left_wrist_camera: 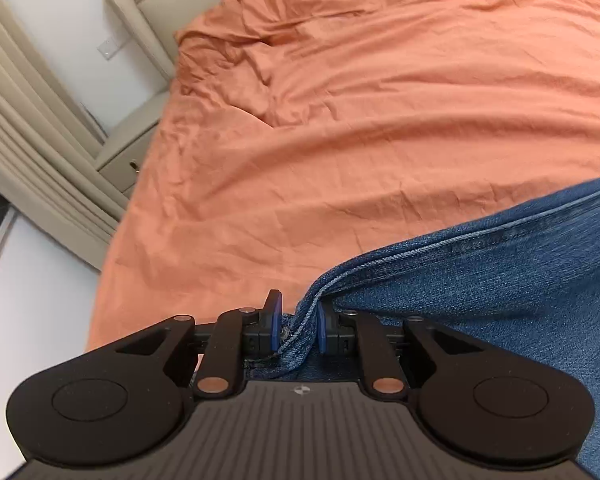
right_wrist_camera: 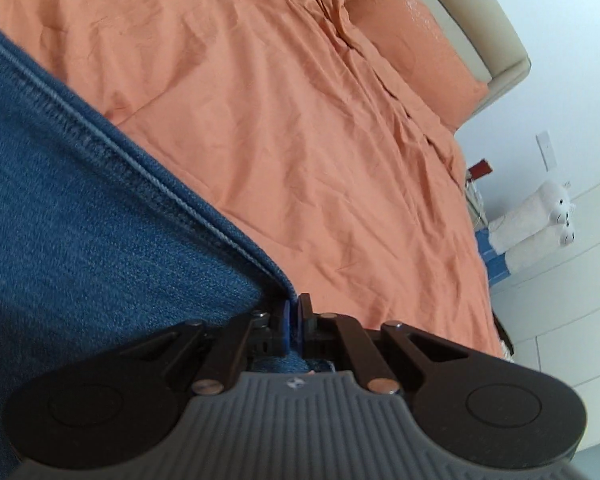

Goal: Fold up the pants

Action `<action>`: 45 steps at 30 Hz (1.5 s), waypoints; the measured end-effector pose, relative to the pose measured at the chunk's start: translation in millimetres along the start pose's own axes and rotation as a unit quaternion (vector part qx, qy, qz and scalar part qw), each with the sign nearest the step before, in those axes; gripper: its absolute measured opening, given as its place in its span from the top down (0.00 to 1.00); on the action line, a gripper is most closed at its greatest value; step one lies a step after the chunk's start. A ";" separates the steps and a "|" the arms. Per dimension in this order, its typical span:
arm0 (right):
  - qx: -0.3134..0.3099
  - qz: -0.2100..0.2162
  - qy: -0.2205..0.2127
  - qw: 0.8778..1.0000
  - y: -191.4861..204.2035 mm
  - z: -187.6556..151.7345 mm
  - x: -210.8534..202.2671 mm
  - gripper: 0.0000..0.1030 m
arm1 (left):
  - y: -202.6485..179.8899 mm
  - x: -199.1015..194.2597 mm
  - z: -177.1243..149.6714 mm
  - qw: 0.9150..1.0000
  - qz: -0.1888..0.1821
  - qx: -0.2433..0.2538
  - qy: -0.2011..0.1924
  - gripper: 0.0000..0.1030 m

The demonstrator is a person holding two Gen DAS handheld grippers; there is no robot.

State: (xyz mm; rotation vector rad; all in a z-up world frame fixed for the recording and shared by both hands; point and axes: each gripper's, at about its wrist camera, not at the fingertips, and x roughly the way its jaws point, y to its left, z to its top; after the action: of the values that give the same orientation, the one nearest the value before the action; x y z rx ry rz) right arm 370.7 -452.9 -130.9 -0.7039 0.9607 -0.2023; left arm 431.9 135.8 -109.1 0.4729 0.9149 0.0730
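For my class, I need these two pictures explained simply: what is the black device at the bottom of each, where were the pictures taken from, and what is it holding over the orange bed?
Each black device is a hand-held pincer with two fingers; a person carries one in each hand. A wide-angle camera on each looks forward along the fingers, so each picture shows its own pincer at the bottom.

One picture is from the left gripper, the other from the right gripper. Both are closed on an edge of the blue jeans, which stretch away between them.

Below lies a bed with a wrinkled orange sheet. The right view also shows an orange pillow by the beige headboard, and a white soft toy beside the bed.
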 end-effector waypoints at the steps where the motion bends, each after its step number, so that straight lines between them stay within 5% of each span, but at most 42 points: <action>1: -0.004 -0.003 0.003 1.000 6.0 -0.5 4.4 1.00 | -1.6 4.9 -0.8 1.000 -0.001 -0.003 0.002 0.80; 4: -0.004 -0.007 0.015 1.000 17.1 0.5 15.1 1.00 | -2.6 17.3 -5.3 1.000 0.001 -0.007 0.010 0.76; 7: 0.009 -0.002 0.023 1.000 16.8 1.7 21.6 1.00 | 0.8 23.8 -7.2 1.000 -0.006 -0.014 0.022 0.62; 9: 0.023 -0.003 0.025 0.999 15.4 2.7 17.0 0.99 | 5.5 19.0 -8.1 1.000 -0.006 -0.023 0.010 0.28; 10: 0.033 -0.007 0.024 0.999 14.8 3.0 11.3 0.90 | 7.7 13.7 -7.4 1.000 -0.006 -0.026 -0.004 0.11; 11: 0.043 -0.013 0.019 0.999 11.3 4.8 4.3 0.69 | 10.5 7.3 -6.2 0.999 -0.005 -0.029 -0.015 0.10; 12: 0.055 -0.013 0.007 0.998 9.2 5.0 -5.0 0.59 | 14.6 0.8 -4.6 0.999 -0.006 -0.037 -0.017 0.10; 20: 0.192 0.108 -0.023 0.975 28.1 0.3 -101.4 0.61 | 82.7 -71.6 -38.7 0.988 -0.055 -0.144 -0.023 0.11; 24: 0.257 0.170 -0.039 0.951 70.7 -6.6 -145.6 0.65 | 122.1 -95.3 -86.7 0.969 -0.079 -0.232 -0.019 0.11; 29: 0.293 0.235 -0.074 0.924 129.4 1.8 -193.5 0.67 | 157.1 -97.2 -152.8 0.933 -0.110 -0.343 -0.004 0.11; 31: 0.303 0.258 -0.072 0.914 149.5 5.7 -203.3 0.67 | 166.3 -89.1 -179.9 0.909 -0.125 -0.398 0.001 0.11; 34: 0.305 0.278 -0.066 0.909 175.3 13.1 -210.1 0.67 | 175.0 -67.7 -216.8 0.855 -0.154 -0.495 0.005 0.12; 38: 0.287 0.275 -0.063 0.916 200.4 20.8 -218.4 0.67 | 170.4 -40.6 -251.2 0.783 -0.179 -0.595 -0.019 0.13; 42: 0.266 0.271 -0.060 0.923 209.3 21.6 -219.6 0.66 | 158.0 -12.8 -271.1 0.700 -0.214 -0.680 -0.039 0.18; 43: 0.261 0.269 -0.056 0.925 211.9 23.2 -218.2 0.66 | 155.1 -7.2 -272.2 0.688 -0.215 -0.692 -0.039 0.26; 45: 0.255 0.257 -0.046 0.931 211.7 24.8 -212.3 0.66 | 151.6 -3.6 -267.9 0.689 -0.204 -0.694 -0.046 0.32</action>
State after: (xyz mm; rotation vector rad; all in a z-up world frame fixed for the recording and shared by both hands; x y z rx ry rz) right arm 238.6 -183.3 -110.7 0.0280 0.9202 0.0482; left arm 242.5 367.7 -180.2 -1.1564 0.6116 0.3020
